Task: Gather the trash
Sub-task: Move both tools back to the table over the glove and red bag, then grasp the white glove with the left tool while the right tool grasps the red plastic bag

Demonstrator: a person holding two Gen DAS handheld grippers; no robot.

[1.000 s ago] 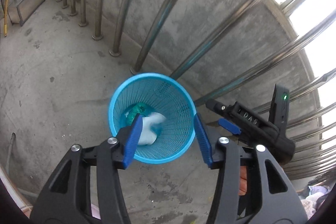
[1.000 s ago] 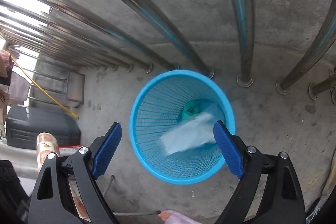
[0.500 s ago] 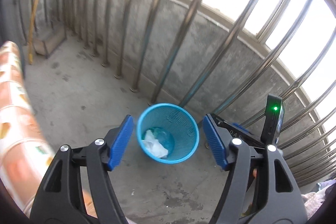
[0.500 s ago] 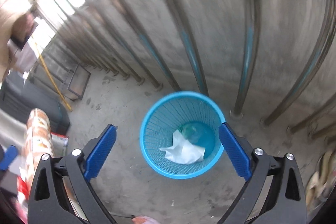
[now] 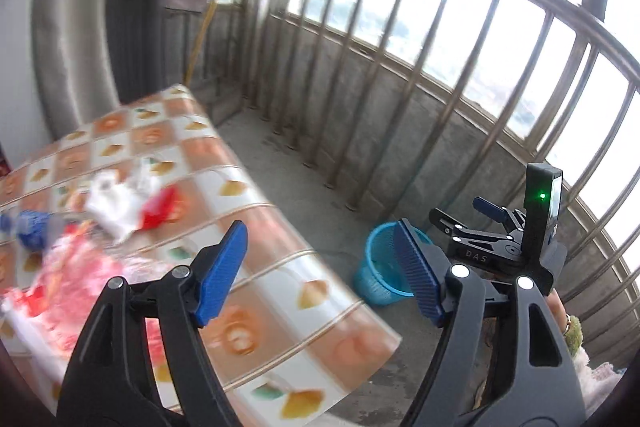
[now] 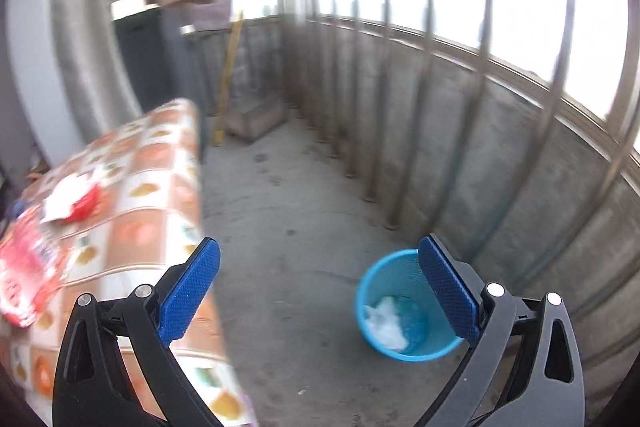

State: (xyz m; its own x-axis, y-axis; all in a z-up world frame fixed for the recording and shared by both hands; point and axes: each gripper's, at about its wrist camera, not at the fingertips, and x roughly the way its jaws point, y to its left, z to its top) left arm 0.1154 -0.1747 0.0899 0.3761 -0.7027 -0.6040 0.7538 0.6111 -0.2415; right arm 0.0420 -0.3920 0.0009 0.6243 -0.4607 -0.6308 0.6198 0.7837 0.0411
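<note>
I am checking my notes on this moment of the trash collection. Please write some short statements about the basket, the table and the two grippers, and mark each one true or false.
1. The blue basket stands on the table. False: it stands on the concrete floor beside the railing wall.
2. White crumpled trash lies inside the basket. True.
3. The left gripper holds a red wrapper. False: its jaws are open and hold nothing.
4. The right gripper is open and holds nothing. True.
5. Trash lies on the table, including a red piece and white paper. True.
</note>
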